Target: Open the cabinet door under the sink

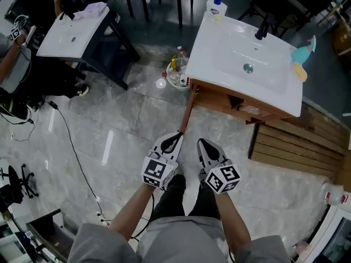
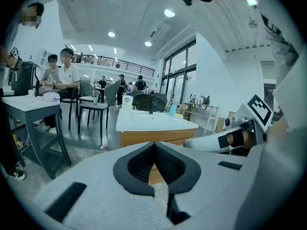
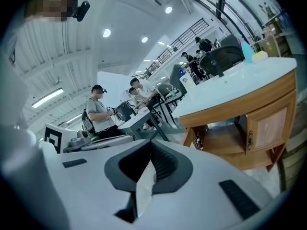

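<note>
Basin of bottles (image 1: 168, 74) beside sink cabinet (image 1: 216, 99); slatted pallet (image 1: 296, 147) right.

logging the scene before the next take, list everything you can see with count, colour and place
sink vanity: 1, white top on wood cabinet, upper right
cabinet door: 1, wood, stands open at the vanity's left front
faucet: 1, black, behind the basin
soap bottle: 1, white, blue cap, vanity's back left corner
teal item: 1, vanity's right edge
bucket: 1, pale, holds bottles, floor left of the vanity
second sink table: 1, white top, dark frame, upper left
slatted panel: 1, brown wood, floor at right
cable: 1, black, floor at left
left gripper: 1, grey-white, shut, empty
right gripper: 1, grey-white, shut, empty
</note>
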The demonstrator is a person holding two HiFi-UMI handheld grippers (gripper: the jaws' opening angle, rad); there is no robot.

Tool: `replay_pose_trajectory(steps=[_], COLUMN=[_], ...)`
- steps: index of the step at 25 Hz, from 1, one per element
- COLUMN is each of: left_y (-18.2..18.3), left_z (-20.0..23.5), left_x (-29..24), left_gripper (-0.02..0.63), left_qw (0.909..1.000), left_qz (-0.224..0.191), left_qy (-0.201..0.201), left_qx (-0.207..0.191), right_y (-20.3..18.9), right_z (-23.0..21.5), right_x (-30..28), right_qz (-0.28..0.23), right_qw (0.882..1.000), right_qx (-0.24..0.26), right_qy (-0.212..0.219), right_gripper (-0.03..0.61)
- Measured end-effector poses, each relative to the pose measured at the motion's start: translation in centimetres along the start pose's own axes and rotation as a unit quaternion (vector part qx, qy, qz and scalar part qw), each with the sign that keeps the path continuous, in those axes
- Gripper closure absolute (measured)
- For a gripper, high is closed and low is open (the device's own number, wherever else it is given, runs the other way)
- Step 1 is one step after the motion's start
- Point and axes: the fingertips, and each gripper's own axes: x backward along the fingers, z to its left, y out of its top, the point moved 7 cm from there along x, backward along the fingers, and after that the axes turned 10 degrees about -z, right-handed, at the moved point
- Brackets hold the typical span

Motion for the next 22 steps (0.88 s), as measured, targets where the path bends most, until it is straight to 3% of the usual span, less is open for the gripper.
replay_pose_trajectory(steps=[4, 9, 18, 22], left_y=[3.6, 8.1, 15.5, 17.7], left_z=[-3.0, -5.1, -7.9, -8.5], left_x=[0.3, 1.3, 1.2, 1.5], left_gripper=[0.606, 0.606, 0.606, 0.606], left_qw=[0.9998, 0.9988, 0.9961, 0.9939], left_qz=[-0.009, -0.030, -0.066, -0.083], left_qy=[0.005, 0.038, 0.056, 0.054], left_qx=[-0.016, -0.002, -0.021, -0.048], right_y=[3.3, 7.3, 14.0, 16.4], right_z=[1.4, 3.5, 6.9, 8.3], right_x=[1.5, 3.0, 5.3, 6.3], right_qz=[-0.014, -0.034, -0.095, -0.126], right_qw=[1.000, 0.996, 0.984, 0.975], right_qx=[0.017, 0.066, 0.133, 0.156], right_qy=[0.019, 0.044, 0.077, 0.092], right_gripper=[0.568, 0.568, 0.568, 0.568])
